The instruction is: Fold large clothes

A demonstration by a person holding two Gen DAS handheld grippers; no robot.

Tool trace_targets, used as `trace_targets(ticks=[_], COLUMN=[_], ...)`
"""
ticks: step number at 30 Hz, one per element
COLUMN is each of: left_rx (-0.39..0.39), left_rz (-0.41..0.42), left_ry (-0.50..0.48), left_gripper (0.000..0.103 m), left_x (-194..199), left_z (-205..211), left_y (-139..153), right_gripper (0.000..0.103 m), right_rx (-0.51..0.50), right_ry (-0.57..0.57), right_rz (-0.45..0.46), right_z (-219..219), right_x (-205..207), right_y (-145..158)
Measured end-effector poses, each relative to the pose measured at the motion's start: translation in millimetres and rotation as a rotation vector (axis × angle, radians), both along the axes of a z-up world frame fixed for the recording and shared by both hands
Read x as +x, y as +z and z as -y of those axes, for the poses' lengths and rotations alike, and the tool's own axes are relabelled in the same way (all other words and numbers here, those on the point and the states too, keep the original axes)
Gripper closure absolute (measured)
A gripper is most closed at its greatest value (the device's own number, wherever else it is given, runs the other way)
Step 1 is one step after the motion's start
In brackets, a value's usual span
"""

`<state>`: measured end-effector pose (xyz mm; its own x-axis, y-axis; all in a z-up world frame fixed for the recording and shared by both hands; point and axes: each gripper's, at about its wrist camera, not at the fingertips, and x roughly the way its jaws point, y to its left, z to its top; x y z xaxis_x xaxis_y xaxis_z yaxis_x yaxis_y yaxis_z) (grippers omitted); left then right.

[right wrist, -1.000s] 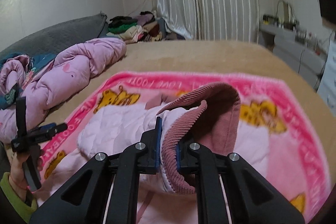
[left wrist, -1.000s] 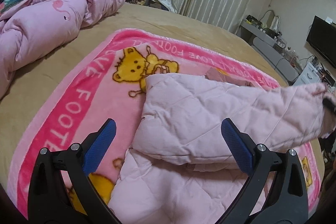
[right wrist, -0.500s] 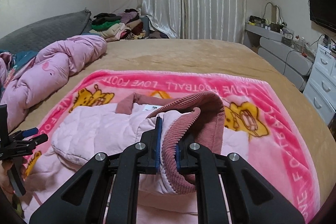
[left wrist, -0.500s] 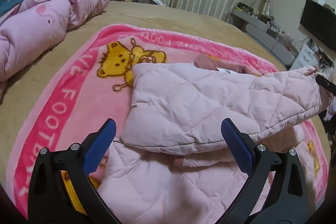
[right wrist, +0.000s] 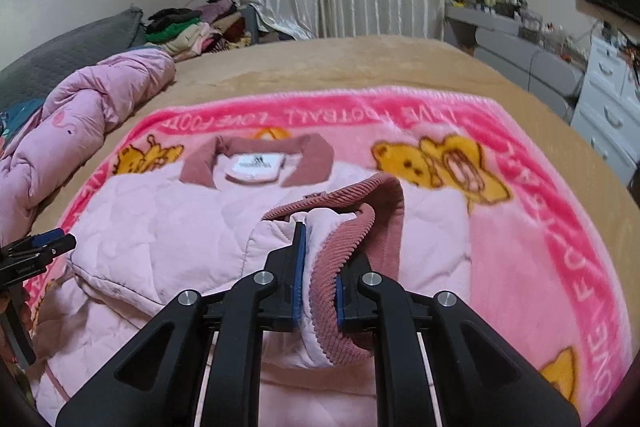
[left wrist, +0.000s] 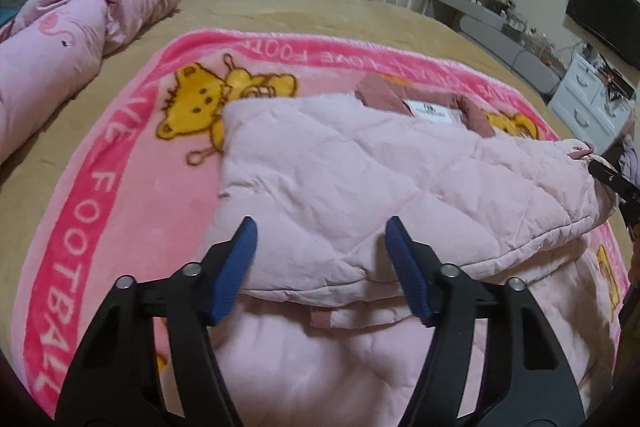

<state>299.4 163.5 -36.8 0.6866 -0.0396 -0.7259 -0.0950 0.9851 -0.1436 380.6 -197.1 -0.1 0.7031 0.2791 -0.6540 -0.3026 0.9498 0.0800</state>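
Right gripper (right wrist: 318, 279): jaws clamped on the corduroy cuff (right wrist: 344, 247) of the pink quilted jacket (right wrist: 168, 227), sleeve drawn across the jacket body ahead of it. Left gripper (left wrist: 320, 259): jaws apart and just been closing, folded sleeve edge between the pads (left wrist: 236, 267), not pressed. Jacket lies spread beneath both grippers on a pink bear blanket (left wrist: 120, 155); collar (right wrist: 256, 157) at the far end. Rolled pink duvet (left wrist: 68, 43) far left.

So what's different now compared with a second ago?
The right hand-held gripper, clamped on the sleeve cuff, has carried the sleeve lower across the pink jacket. The left hand-held gripper has been closing over the fold, nothing pinched yet. The blanket stayed put.
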Motion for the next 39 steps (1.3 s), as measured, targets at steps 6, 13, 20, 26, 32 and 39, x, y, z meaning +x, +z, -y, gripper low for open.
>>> trace_targets(ticks=[6,13,20,26,32,39], left_rx=[0.023,0.043,0.046,0.016,0.022,0.021], left_rz=[-0.038,-0.068,-0.098,-0.12,-0.12,-0.117], left_ry=[-0.018,-0.018,-0.029,-0.026,-0.027,-0.029], left_gripper=[0.048,0.047,0.047,0.046,0.046,0.046], left_x=[2.6,5.2,6.9,9.0,9.1,8.6], left_z=[3.7,7.9,8.6,3.1,4.5,5.4], left_y=[-9.3,-19.5,-31.6,-38.9,-39.4,-39.1], right_gripper=[0.066,0.05,0.038,0.035,0.029,0.026], right_rx=[0.013,0.038,0.01,-0.06,-0.141,-0.106], right_ry=[-0.075,-0.087,0.052,0.137,0.116,0.107], right_rz=[-0.042,0.018,0.011,-0.029,-0.144,-0.199], right_z=[13.6,10.8,-47.4,-92.9,-101.9,-93.3], right_x=[-10.4,-31.5,-30.8,-22.8,-3.8,9.5], right_y=[-8.8,8.0,11.0,0.0,-35.3,-75.5])
